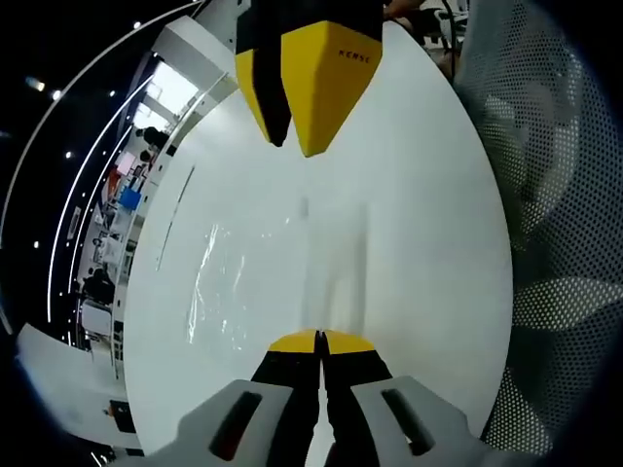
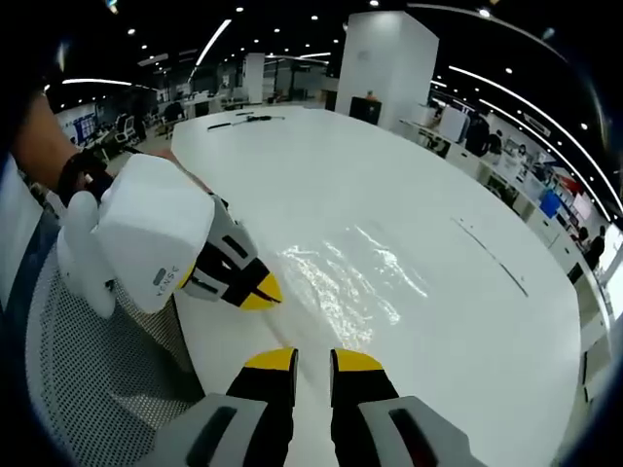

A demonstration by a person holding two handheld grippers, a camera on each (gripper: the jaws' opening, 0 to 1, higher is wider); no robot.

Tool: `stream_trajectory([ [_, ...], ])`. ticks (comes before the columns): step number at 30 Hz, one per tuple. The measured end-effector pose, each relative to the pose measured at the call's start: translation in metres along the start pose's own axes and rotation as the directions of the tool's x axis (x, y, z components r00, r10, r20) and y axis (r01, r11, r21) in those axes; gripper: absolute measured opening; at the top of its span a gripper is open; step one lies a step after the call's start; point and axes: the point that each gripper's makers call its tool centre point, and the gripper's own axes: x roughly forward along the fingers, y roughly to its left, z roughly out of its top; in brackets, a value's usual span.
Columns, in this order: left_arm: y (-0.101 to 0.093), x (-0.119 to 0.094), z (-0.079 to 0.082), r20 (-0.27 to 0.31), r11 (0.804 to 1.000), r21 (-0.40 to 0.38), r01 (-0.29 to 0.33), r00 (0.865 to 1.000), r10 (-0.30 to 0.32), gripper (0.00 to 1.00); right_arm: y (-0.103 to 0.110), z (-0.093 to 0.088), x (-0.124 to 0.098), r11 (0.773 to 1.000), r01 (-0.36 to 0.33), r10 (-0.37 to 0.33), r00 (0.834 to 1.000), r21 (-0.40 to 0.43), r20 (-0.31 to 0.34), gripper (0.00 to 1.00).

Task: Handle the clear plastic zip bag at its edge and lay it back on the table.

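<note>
In the left gripper view, the left gripper (image 1: pixel 318 342) has its yellow-tipped fingers (image 1: pixel 292 342) pressed together, with no gap between them. They sit at the near edge of the clear plastic zip bag (image 1: pixel 255 277); whether bag film is caught between them cannot be told. The bag lies flat on the white tabletop (image 1: pixel 419 214), visible mainly as faint creases and glints of light. Across the bag, at the top of this view, the right gripper (image 1: pixel 292 141) points down toward the bag.

In the right gripper view, the right gripper (image 2: pixel 312 362) has its fingers (image 2: pixel 270 362) spread apart, with bare tabletop (image 2: pixel 321 165) visible between them. They hover just short of the bag (image 2: pixel 352 277), which lies flat near the tabletop's near edge. The left gripper (image 2: pixel 263 292) enters from the left, its yellow tips touching the bag's edge, held by a person's hand (image 2: pixel 83 180).

The tabletop is large, white, glossy and rounded. Some small dark objects (image 2: pixel 243 119) lie near its far edge. A perforated mesh surface (image 2: pixel 88 370) lies beside the near edge. Beyond is a dim, open hall with a white pillar (image 2: pixel 389 63), ceiling spotlights and strip lights.
</note>
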Motion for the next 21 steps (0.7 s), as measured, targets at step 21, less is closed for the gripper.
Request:
stream_trajectory([
  [21,-0.009,-0.013,0.003,0.023,0.985,-0.160,0.066,0.998,-0.063,0.21,0.008,-0.012,0.013,0.999,-0.009,0.010,1.000,0.048,-0.014,0.10],
])
